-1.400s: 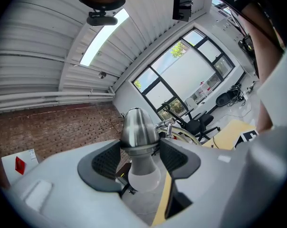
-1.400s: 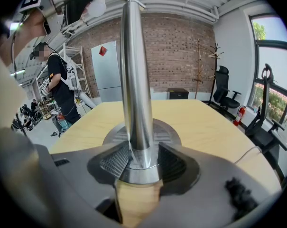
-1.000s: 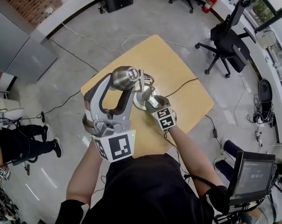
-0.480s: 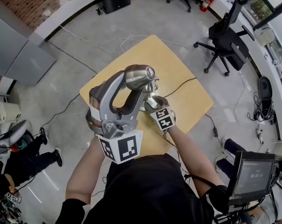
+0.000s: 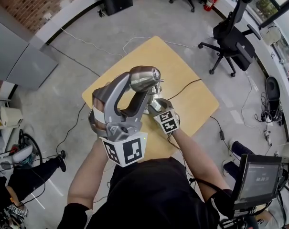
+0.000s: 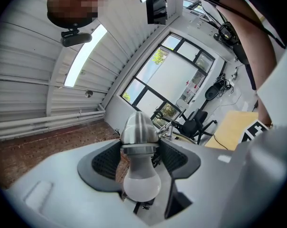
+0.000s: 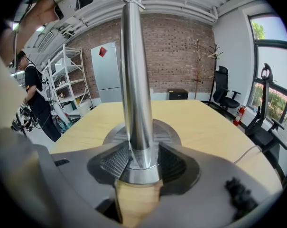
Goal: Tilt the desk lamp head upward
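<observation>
Desk lamp head point(image 5: 144, 78) sits at the upper centre of the head view, clamped between the widely spread jaws of the left gripper point(image 5: 138, 86); in the left gripper view the pads press on its silver shell, the white bulb point(image 6: 142, 179) faces the camera, and ceiling and windows fill the background, so that gripper is pointing upward. Against 1 second ago, the head has moved from left of centre toward the right of the head view, and the left gripper has swung with it; over the last half second it has hardly shifted. The right gripper point(image 5: 156, 106) is closed on the lamp's upright post point(image 7: 136, 80) just above the round base point(image 7: 169, 136), which rests on the yellow table point(image 5: 192, 99) and is kept from moving. The tilt looks largely made; the slowing suggests the joint is near its wanted angle. What likely remains is letting go of the head without knocking it back down.
</observation>
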`<state>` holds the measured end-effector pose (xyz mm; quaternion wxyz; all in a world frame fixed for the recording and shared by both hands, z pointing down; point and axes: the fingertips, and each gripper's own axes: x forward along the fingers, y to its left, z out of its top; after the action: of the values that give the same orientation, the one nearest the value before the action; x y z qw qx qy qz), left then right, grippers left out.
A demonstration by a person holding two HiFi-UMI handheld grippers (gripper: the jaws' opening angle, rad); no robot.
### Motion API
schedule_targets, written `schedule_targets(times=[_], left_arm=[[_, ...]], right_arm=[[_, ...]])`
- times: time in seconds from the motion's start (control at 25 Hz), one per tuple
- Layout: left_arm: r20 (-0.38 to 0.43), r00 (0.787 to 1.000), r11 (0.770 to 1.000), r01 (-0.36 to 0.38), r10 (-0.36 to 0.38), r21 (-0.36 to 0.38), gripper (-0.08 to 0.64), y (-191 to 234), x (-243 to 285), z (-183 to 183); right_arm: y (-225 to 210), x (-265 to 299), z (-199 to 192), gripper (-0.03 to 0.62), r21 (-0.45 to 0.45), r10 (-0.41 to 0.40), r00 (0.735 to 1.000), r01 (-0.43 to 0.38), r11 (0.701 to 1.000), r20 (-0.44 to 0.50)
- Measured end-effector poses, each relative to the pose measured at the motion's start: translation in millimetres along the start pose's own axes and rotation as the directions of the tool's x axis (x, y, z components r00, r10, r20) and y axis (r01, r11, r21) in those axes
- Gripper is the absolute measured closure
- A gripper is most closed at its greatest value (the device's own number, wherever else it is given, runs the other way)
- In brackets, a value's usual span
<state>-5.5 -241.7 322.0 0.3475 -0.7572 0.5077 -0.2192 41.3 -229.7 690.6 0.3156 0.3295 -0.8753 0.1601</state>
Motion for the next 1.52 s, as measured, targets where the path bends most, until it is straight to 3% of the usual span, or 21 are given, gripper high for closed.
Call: schedule_targets(times=[0.88,1.52], left_arm=[[0.076,0.996,0.99,0.044,-0.054,0.132,0.302,-11.1,11.0,12.0],[0.119,0.988,0.974,0.074,-0.101,0.213,0.302,-19.7,18.9,23.5]], right_arm=[[4.7,3.3,-1.7,0.388,-0.036,0.061,0.998,-0.06,0.998,0.017],[1.4,-0.1,0.9,0.403,0.029,0.126,0.991,-0.127,0.991,0.035]])
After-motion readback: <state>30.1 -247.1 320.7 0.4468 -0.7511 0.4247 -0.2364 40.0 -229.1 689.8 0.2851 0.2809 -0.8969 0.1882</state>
